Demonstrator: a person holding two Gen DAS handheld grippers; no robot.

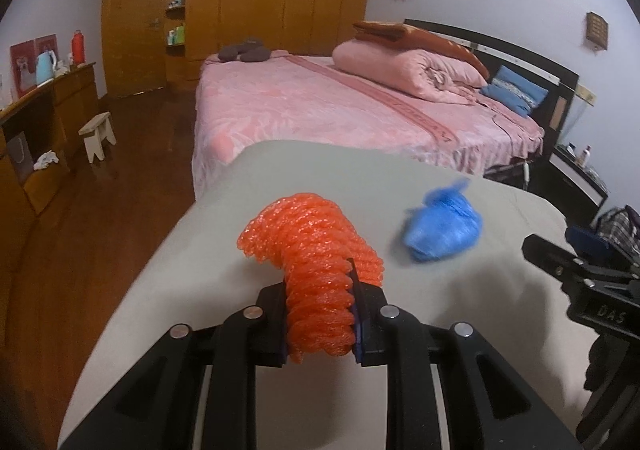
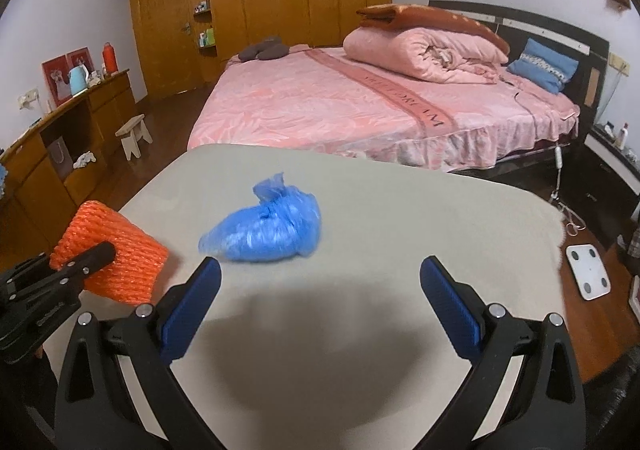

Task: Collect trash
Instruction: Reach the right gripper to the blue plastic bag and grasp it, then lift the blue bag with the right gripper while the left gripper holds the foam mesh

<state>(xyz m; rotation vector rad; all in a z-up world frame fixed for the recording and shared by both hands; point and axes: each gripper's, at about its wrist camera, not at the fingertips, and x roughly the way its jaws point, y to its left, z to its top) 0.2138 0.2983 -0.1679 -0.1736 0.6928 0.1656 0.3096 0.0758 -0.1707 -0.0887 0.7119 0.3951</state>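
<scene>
Right, my left gripper (image 1: 320,314) pinches the orange foam net (image 1: 316,250), lower centre, carried clear of the grey table (image 1: 160,290). My right gripper (image 2: 320,282) is spread wide, lined up on the blue plastic bag (image 2: 264,230) mid-frame, probably my next pickup.

**Readable lettering**

The right gripper (image 1: 600,316) bears raised letters "DAS" on its black body in the left wrist view. The bedspread's (image 2: 320,106) dark pink band (image 2: 404,100) carries dark capital lettering, seen upside down and too blurred to read.
</scene>
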